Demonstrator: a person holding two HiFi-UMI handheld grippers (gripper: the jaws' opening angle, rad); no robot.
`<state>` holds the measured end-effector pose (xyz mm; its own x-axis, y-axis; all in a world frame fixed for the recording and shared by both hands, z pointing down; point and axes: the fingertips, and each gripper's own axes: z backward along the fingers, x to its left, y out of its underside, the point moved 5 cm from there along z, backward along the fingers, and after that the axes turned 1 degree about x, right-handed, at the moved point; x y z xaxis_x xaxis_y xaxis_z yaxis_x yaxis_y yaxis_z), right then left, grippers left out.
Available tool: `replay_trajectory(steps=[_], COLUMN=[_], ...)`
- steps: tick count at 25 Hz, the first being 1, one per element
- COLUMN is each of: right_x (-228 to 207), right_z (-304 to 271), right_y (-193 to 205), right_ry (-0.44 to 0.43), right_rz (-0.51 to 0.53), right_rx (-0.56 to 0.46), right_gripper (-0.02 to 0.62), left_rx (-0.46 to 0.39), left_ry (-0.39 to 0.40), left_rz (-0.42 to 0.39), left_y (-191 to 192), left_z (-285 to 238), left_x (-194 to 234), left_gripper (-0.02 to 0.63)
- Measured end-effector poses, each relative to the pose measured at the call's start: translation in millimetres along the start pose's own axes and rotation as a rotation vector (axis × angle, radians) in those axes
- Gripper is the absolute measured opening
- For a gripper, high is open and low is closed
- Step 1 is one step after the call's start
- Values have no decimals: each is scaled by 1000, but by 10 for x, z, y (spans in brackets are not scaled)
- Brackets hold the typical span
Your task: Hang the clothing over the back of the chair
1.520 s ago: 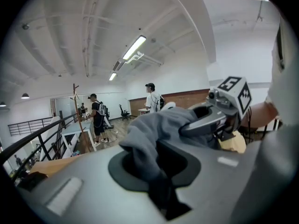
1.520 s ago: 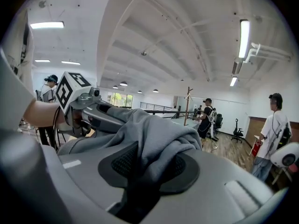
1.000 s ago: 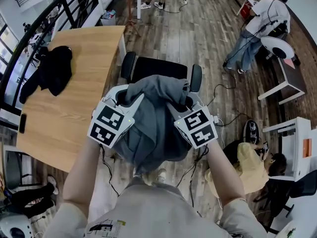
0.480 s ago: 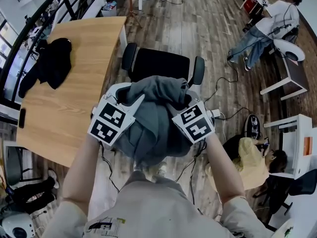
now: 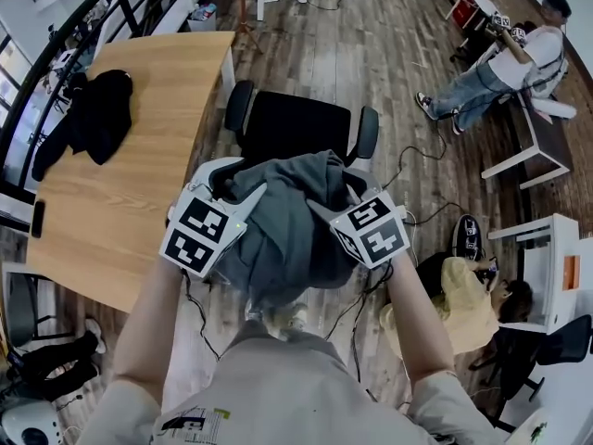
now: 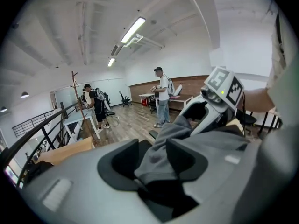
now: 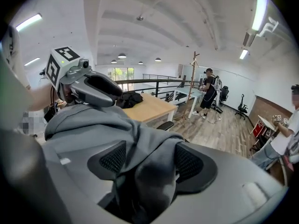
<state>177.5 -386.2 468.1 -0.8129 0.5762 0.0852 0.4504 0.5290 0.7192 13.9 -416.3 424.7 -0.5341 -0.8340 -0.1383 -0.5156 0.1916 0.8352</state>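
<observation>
Far left, the table [image 5: 139, 165] carried a black garment [image 5: 93, 123], well apart from the work and, we judged, not part of it. Left gripper [image 5: 227, 176]: jaws opening, with a fold of the grey clothing [image 5: 292, 221] lying between them, and the pads not pinching it as far as we could see. The clothing sat bunched in the middle between both grippers, piled over where the back of the chair [image 5: 296, 123] should be. The back itself was hidden under the cloth; only the black seat and both armrests showed beyond. Right gripper [image 5: 354, 191]: jaws opening too, cloth filling the gap between them, loose rather than clamped. We read the step as the release, with the drape about done. Next move, in our judgement: draw both grippers back without snagging the folds lying between the jaws, then check that the cloth hung evenly, since a lopsided bunch could slide off.
</observation>
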Motion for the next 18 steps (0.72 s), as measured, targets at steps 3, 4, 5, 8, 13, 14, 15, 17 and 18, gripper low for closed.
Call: replay_trajectory(steps=[3, 4, 5, 8, 13, 14, 15, 17, 18], right_x=[62, 70, 74, 88, 153, 160, 163, 175, 187], right_z=[103, 155, 212, 374, 605, 655, 706, 809, 862], right_y=[-16, -36, -65, -176, -298, -324, -349, -398, -425], right_ry=[16, 25, 31, 38, 78, 85, 93, 104, 105], right_rz=[7, 10, 8, 0, 15, 10, 2, -18, -34], right_rx=[-24, -36, -50, -92, -155, -171, -188, -233, -263], right_gripper=[334, 336, 334, 332, 302, 299, 299, 295, 289], left_rx=[-55, -66, -72, -81, -113, -127, -147, -197, -222], left_ry=[-7, -9, -12, -14, -14, -22, -32, -57, -67], left_rz=[21, 24, 25, 26, 40, 44, 53, 85, 101], left_y=[-57, -80, -101, -153, -181, -211, -249, -327, -359], left_z=[126, 157, 185, 267, 402, 446, 495, 599, 650], left_x=[-7, -16, -25, -64, -142, -147, -147, -128, -120], left_gripper=[184, 184, 184, 183, 178, 176, 167, 94, 44])
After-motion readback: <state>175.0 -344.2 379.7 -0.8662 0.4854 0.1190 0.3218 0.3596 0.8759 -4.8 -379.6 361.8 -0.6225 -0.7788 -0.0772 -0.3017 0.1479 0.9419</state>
